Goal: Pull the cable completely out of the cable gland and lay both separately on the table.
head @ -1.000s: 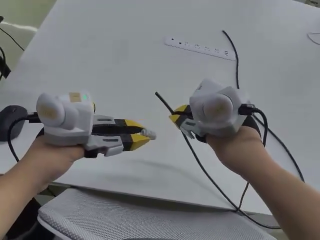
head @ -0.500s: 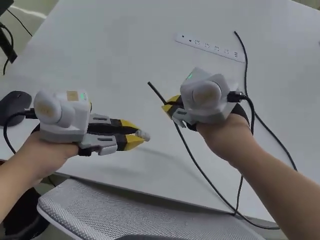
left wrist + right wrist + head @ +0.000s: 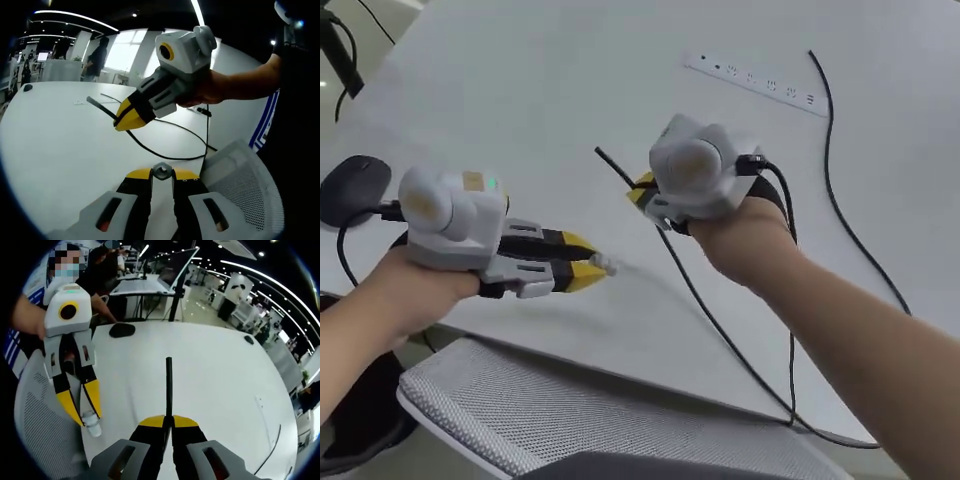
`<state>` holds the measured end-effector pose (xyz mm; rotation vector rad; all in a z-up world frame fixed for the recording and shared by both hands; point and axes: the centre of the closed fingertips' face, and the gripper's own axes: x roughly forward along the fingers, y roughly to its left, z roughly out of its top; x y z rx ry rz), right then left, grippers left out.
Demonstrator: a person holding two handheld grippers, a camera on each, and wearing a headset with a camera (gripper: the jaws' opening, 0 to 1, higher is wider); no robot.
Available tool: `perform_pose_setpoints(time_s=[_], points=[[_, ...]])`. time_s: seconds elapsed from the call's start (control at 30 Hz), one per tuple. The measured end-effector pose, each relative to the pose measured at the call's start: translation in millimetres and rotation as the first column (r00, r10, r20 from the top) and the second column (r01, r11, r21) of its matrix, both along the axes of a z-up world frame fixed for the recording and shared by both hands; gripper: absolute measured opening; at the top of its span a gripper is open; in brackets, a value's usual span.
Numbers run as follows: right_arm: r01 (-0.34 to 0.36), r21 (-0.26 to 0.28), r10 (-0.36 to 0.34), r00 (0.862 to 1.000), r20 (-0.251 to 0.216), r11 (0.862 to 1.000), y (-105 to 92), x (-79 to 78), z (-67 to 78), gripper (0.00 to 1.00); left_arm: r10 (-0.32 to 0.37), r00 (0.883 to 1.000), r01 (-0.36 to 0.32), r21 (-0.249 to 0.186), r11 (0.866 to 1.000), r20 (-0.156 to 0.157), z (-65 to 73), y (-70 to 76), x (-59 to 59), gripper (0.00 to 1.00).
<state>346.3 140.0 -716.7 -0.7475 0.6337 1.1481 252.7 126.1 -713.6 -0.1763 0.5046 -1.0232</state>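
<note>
My left gripper (image 3: 582, 265) is shut on the small grey cable gland (image 3: 605, 265), held in the air over the table's near edge. In the left gripper view the gland (image 3: 161, 171) sits between my yellow jaw tips (image 3: 161, 176). My right gripper (image 3: 642, 192) is shut on the black cable (image 3: 720, 330), whose short free end (image 3: 608, 163) sticks out past the jaws. The cable (image 3: 168, 382) rises straight from my right gripper (image 3: 169, 421) in its own view. Gland and cable are apart. The left gripper (image 3: 86, 415) with the gland (image 3: 93, 427) shows there at the left.
A white power strip (image 3: 760, 85) lies at the far side of the white table (image 3: 520, 90), with a second black cable (image 3: 835, 180) curving past it. A black mouse (image 3: 355, 185) sits at the left edge. A grey mesh chair seat (image 3: 520, 410) is below the table's front edge.
The right gripper has moved up and away from the left one with the cable, widening the gap to the gland. The head camera has shifted too.
</note>
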Motion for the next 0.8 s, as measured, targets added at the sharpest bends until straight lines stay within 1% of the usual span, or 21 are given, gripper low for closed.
perform_pose_setpoints(time_s=[0.17,0.23,0.3,0.33,0.4,0.47,0.6,0.63,0.7,0.8], points=[[-0.004,0.002,0.004,0.999,-0.045,1.0,15.3,6.9,-21.1,0.0,0.007,1.0,-0.006,0.015,1.0,-0.015,-15.4,6.7,1.0,0.15],[-0.005,0.004,0.005,0.998,-0.059,1.0,21.2,7.0,-27.2,0.0,0.006,1.0,-0.006,0.025,1.0,-0.013,-21.3,8.5,1.1,0.15],[-0.009,0.001,0.009,0.997,-0.075,1.0,27.3,8.9,-38.7,0.0,0.013,1.0,-0.012,0.023,1.0,-0.018,-26.8,10.7,2.4,0.15],[-0.014,-0.002,0.014,0.996,-0.083,1.0,29.9,8.2,-43.0,0.0,0.017,1.0,-0.016,0.024,1.0,-0.024,-30.1,11.6,2.8,0.15],[-0.033,-0.009,0.032,0.994,-0.103,0.999,35.4,5.0,-52.1,0.0,0.021,0.999,-0.02,0.029,0.999,-0.025,-35.6,13.1,2.9,0.15],[-0.065,-0.024,0.061,0.992,-0.11,0.998,39.7,2.2,-62.6,0.0,0.032,0.999,-0.031,0.028,0.999,-0.034,-41.5,15.4,3.8,0.15],[-0.087,-0.037,0.082,0.989,-0.12,0.995,43.8,0.2,-70.2,0.0,0.047,0.998,-0.046,0.042,0.998,-0.037,-54.0,19.3,4.9,0.15],[-0.086,-0.038,0.081,0.989,-0.125,0.996,43.9,-1.6,-70.7,0.0,0.054,0.998,-0.053,0.041,0.998,-0.043,-57.6,20.5,5.6,0.15],[-0.094,-0.021,0.09,0.984,-0.153,0.995,47.7,-5.6,-75.3,0.0,0.061,0.997,-0.059,0.047,0.997,-0.044,-63.8,21.9,6.4,0.15],[-0.118,-0.025,0.113,0.981,-0.155,0.993,49.2,-12.9,-80.5,0.0,0.073,0.996,-0.07,0.051,0.996,-0.054,-71.7,24.3,8.3,0.15]])
